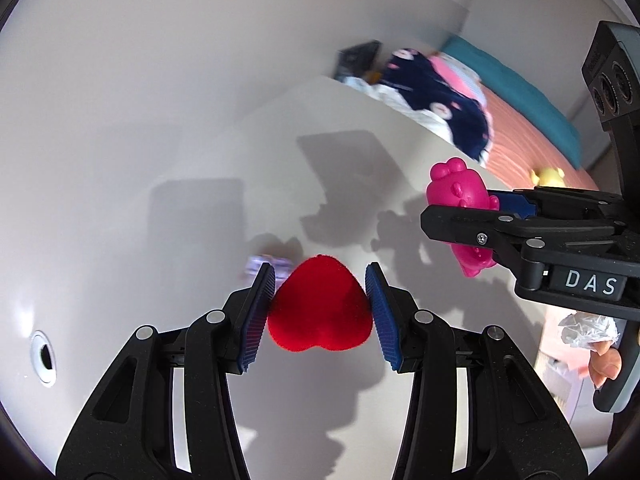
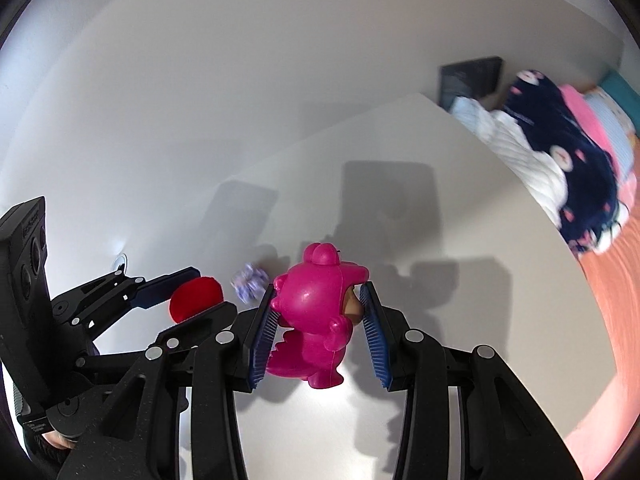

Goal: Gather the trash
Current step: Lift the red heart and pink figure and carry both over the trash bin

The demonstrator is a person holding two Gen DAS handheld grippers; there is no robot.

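My left gripper (image 1: 320,304) is shut on a red fuzzy heart (image 1: 318,308) and holds it above the white table (image 1: 200,240). My right gripper (image 2: 318,316) is shut on a pink plastic toy figure (image 2: 316,320), also lifted off the table. Each gripper shows in the other's view: the right one with the pink toy (image 1: 460,200) at the right, the left one with the red heart (image 2: 196,294) at the left. A small crumpled purple wrapper (image 2: 250,280) lies on the table beyond both grippers; it also shows blurred in the left wrist view (image 1: 264,266).
A cable hole (image 1: 43,356) sits in the table at the left. Past the table's far edge lies a bed with an orange cover (image 1: 532,148), dark patterned clothes (image 1: 440,100) and a yellow toy (image 1: 548,176). A crumpled white wrapper (image 1: 588,330) shows by the hand holding the right gripper.
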